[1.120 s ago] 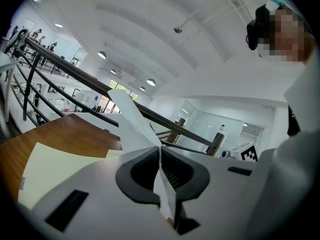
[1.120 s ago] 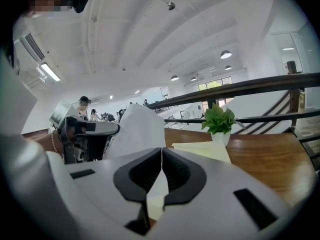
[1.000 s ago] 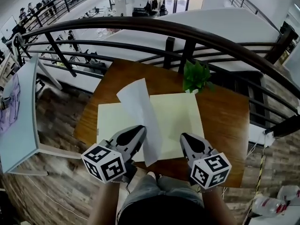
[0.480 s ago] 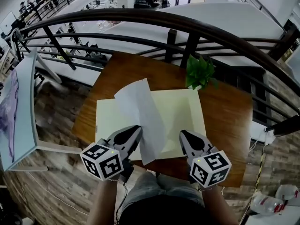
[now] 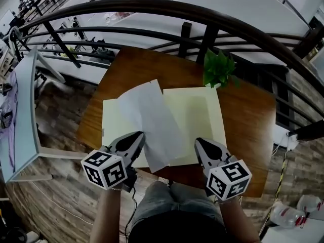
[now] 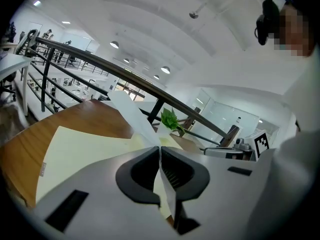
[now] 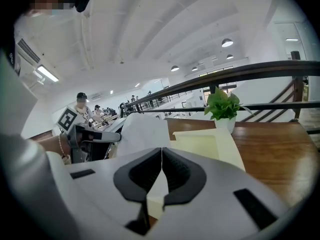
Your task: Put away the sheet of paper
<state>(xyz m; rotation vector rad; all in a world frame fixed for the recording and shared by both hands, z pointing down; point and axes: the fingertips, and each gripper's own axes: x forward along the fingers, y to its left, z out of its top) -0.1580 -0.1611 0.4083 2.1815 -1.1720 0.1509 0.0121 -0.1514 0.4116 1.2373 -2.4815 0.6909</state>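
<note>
My left tongs (image 6: 160, 150) are clenched on the near edge of the sheet of paper (image 5: 149, 118). My right tongs (image 7: 161, 151) are pressed together on nothing. Over the last second I have swung the sheet leftward and lower, so it now leans across the left half of the cream folder (image 5: 197, 115) on the bench (image 5: 248, 120) (not yet flat). I judge it nearly ready to lay inside.

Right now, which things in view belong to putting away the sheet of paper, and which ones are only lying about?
Belong to the job:
- sheet of paper, pinched in the left gripper
- cream folder, lying open under the sheet
- right gripper, shut, over the folder's near edge

Only lying about:
- potted plant
- wooden table
- railing behind the table
</note>
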